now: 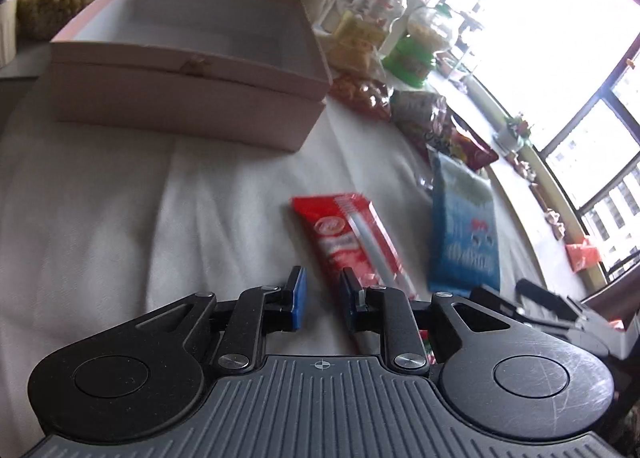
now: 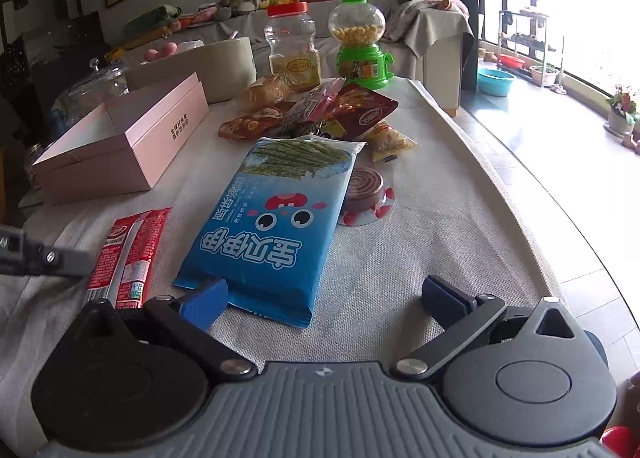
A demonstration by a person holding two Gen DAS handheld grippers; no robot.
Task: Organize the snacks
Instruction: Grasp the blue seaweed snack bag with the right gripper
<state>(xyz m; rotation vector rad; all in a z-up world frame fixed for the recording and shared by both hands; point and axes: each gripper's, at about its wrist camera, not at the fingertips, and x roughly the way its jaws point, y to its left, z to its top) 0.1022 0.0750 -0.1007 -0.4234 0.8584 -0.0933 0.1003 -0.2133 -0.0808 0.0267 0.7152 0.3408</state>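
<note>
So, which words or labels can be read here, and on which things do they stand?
"全球好水果": side of the pink box; the second line is too small.
Blue bag: large Chinese characters, upside down, not surely readable.
Red packet, jar label, green dispenser label: too small or blurred.

My left gripper (image 1: 322, 298) points forward and down, its blue pads drawn close with only a narrow gap and nothing pinched between them. My right gripper (image 2: 324, 300) angles down likewise, its jaws spread as wide as they go, the blue pads far apart and gripping nothing. In the left wrist view the right tool's dark arm shows off to the right of my left tongs.
</note>
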